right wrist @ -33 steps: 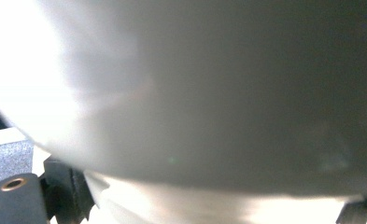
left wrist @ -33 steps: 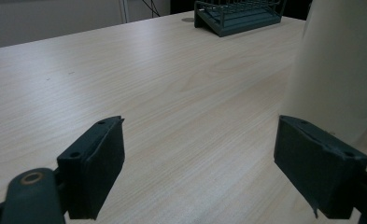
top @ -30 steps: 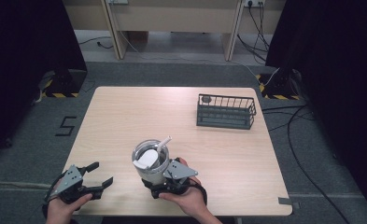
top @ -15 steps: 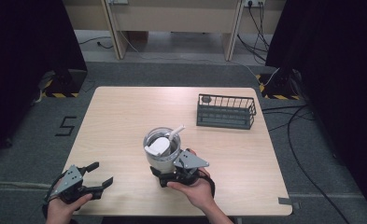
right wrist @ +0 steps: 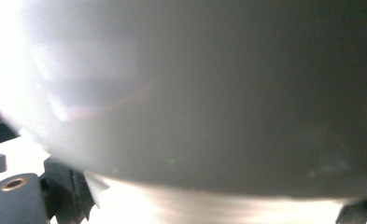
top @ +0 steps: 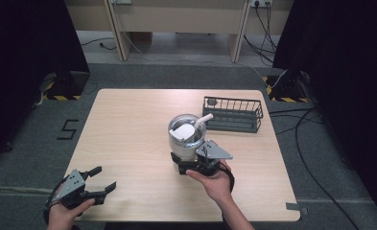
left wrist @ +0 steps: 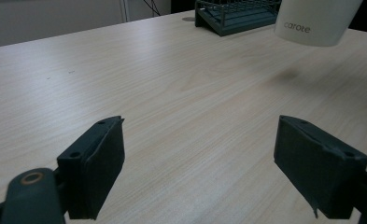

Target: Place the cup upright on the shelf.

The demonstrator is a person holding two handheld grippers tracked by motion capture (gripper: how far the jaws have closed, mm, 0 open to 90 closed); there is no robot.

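Note:
A round white container [top: 186, 141] marked "carote" [left wrist: 316, 23] hangs just above the table, and a white utensil handle [top: 203, 119] sticks out of its top. My right gripper [top: 187, 162] is shut on its lower part from the near side. In the right gripper view the container's pale wall [right wrist: 195, 93] is very close, with the jaws partly hidden at the bottom corners. My left gripper [top: 104, 178] rests near the table's front left corner. Its jaws [left wrist: 218, 172] stand wide open with only bare wood between them.
A dark wire basket [top: 234, 115] stands at the back right of the table [top: 128, 124], just beyond the container; it also appears far off in the left gripper view [left wrist: 232, 14]. A small dark item lies in its left end. Cables run over the floor at the right.
My right gripper has carried the container away from the front edge, farther up the table and to the right, toward the basket. The left gripper has stayed where it was.

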